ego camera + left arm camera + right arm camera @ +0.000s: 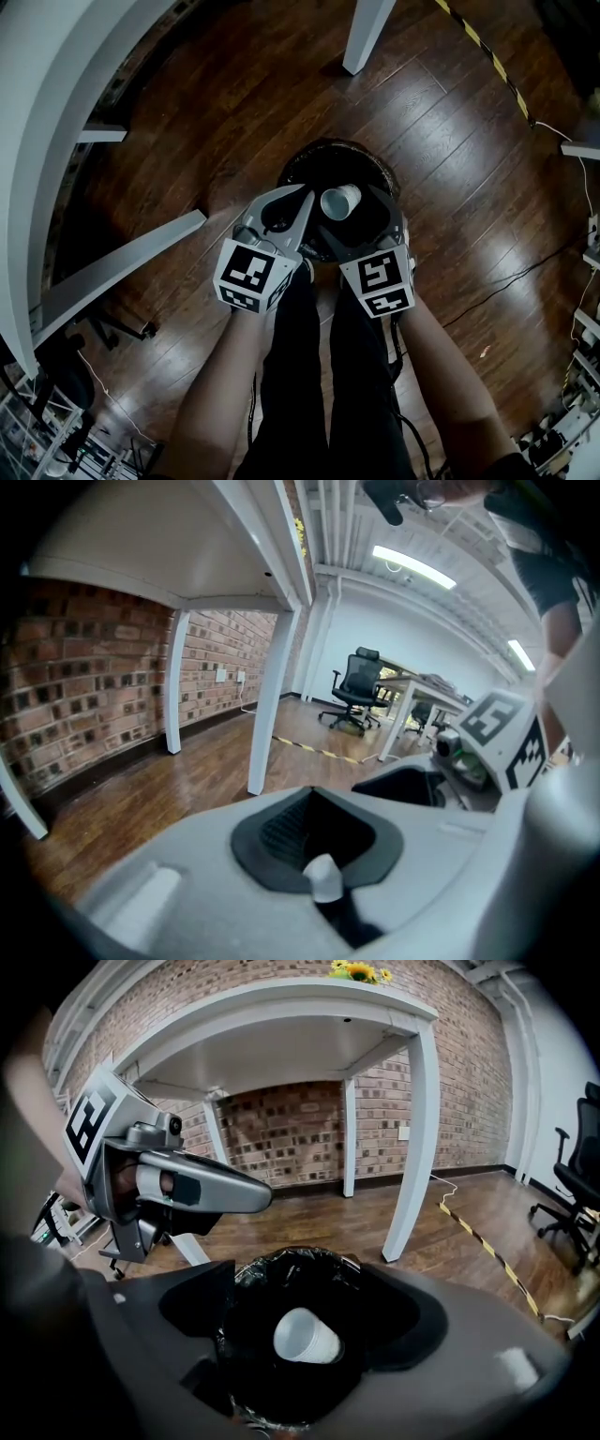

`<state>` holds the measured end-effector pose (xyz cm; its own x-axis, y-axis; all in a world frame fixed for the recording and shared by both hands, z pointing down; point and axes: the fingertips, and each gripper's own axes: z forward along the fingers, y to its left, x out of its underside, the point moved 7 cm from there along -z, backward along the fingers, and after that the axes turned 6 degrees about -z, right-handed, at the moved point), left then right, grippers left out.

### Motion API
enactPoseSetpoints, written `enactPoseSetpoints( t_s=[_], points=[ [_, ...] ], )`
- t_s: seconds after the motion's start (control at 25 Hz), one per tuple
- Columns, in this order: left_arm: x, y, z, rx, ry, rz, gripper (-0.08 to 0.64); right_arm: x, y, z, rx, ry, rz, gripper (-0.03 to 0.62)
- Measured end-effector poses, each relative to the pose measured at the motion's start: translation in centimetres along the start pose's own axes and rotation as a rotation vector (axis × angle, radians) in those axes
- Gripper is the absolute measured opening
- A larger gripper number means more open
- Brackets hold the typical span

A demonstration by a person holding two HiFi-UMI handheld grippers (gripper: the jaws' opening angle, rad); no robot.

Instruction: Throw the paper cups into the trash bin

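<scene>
A round trash bin lined with a black plastic bag stands on the dark wooden plank floor, right in front of the person's legs; both grippers are held low over it. The right gripper has its tongs spread wide, one to each side of the bin's mouth; a white paper cup shows between them, tipped on its side over the black liner, touching neither tong; whether it rests in the bag or hangs in the air cannot be told. In the right gripper view the cup sits near the middle of the bin's opening, with black liner all around it. The left gripper is just beside the right one, over the bin's left edge, its grey tongs pressed together with nothing pinched. A white table leg stands beyond the bin; a strip of yellow-and-black tape crosses the floor further off.
</scene>
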<state>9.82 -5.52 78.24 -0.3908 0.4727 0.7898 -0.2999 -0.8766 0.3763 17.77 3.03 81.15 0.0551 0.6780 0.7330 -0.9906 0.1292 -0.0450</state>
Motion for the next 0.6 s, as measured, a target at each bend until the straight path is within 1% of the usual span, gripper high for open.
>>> enactPoseSetpoints(
  t_s=[0.2, 0.4, 0.48, 0.6],
  points=[
    [-0.4, -0.4, 0.0, 0.004, -0.004, 0.004, 0.005, -0.5, -0.3, -0.5, 0.017, -0.009, 0.002, 0.419],
    [-1.1, -0.8, -0.5, 0.001, -0.002, 0.005, 0.005, -1.8, -0.8, -1.6, 0.045, -0.031, 0.014, 0.417],
    [-2.0, -1.2, -0.7, 0.004, -0.008, 0.007, 0.005, -2.6, -1.0, -2.2, 0.05, -0.038, 0.005, 0.415],
    [-4.0, -1.8, -0.7, 0.017, -0.023, 0.035, 0.005, -4.2, -1.6, -3.1, 0.066, -0.056, -0.005, 0.399]
  ],
)
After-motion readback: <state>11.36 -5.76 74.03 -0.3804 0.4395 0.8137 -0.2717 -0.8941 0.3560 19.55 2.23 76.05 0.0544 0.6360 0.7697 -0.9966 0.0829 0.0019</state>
